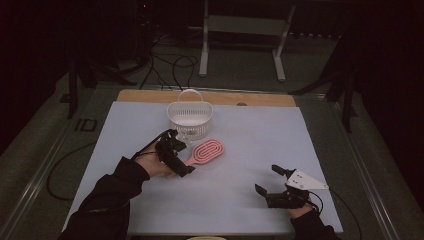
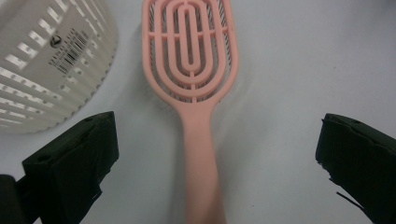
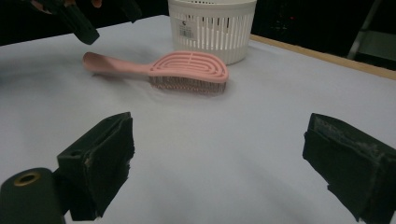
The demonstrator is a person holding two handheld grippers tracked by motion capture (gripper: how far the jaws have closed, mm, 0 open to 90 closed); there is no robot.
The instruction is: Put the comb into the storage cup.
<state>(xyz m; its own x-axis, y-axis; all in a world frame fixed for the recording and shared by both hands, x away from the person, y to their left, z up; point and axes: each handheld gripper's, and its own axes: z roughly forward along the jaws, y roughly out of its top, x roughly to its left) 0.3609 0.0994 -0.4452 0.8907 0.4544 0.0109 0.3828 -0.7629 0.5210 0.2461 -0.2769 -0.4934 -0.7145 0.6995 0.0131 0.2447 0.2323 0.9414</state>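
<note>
While the pink plastic vented hairbrush (image 1: 206, 151) lies bristles-down on the pale blue table cover (image 1: 250, 150), its oval head sits just beside the white slotted plastic basket (image 1: 190, 119), and its handle runs away from the basket toward the left gripper (image 1: 176, 152). That gripper's jaws stand wide apart on either side of the handle, holding nothing and not touching it. Well apart from the basket, on the near side of the cover, the right gripper (image 1: 270, 182) is also spread wide and empty.
</note>
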